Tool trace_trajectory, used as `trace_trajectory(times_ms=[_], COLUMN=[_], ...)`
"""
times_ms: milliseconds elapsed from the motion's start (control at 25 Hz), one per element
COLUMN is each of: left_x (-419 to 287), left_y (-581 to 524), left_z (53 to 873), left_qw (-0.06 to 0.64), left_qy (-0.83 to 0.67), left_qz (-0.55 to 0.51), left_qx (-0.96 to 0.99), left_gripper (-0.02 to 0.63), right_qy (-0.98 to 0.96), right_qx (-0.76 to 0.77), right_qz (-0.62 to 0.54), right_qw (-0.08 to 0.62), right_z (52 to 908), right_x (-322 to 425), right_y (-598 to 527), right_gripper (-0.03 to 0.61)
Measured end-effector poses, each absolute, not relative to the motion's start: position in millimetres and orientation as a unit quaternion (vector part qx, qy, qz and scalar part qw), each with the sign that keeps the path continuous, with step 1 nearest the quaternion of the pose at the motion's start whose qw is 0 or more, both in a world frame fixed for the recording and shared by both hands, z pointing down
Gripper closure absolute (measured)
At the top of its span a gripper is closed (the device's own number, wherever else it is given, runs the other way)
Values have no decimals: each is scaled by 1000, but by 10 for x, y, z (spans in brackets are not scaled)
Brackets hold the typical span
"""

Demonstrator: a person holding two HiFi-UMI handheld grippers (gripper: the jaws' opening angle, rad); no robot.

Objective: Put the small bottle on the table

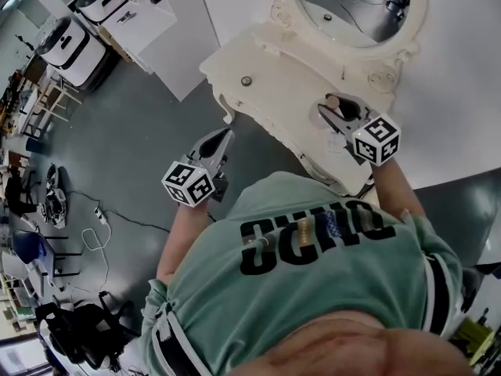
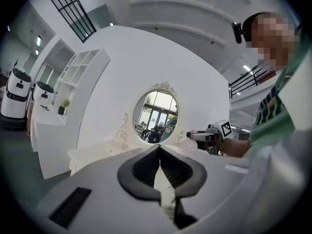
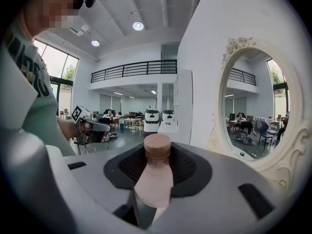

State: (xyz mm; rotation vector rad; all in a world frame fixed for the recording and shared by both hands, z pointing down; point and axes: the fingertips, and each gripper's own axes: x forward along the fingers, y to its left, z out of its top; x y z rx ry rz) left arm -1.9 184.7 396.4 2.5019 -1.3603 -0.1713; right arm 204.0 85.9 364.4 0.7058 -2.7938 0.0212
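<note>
The small bottle (image 3: 155,172) is pale pink with a tan cap, and my right gripper (image 3: 157,160) is shut on its body, cap pointing away from me. In the head view that gripper (image 1: 337,116) holds the bottle (image 1: 333,103) just above the white dressing table (image 1: 266,77), near its right end in front of the oval mirror (image 1: 352,6). My left gripper (image 1: 218,143) hangs over the grey floor left of the table, jaws shut and holding nothing (image 2: 159,149). The left gripper view catches the right gripper (image 2: 209,134) with the bottle (image 2: 188,141).
A small dark knob (image 1: 246,81) lies on the tabletop's left part. White wheeled robots (image 1: 74,45) stand by a white shelf unit (image 2: 63,106) at the far left. Cables (image 1: 98,225) and a black bag (image 1: 86,331) lie on the floor.
</note>
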Motion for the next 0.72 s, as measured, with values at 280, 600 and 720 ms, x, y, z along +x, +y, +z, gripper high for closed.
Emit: trace_trajectory(times_ms=[280,600,720], left_x=[173,617,803], left_y=[1816,1751,1722], left_z=[3924,3889,3904], left_qw=[140,137,141], left_qy=[-476,-492,-498], left_qz=[-58,-63,-63], left_qx=[866,857,853], left_gripper=[603,603,603], right_qy=[-964,-970,-972], right_qx=[233,207,196], right_qz=[8,2,0], right_qw=[128,127,131], right_z=[3589,3526,3530], right_x=[2193,2567,2693], right_y=[849,775,728], right_gripper=[451,451,451])
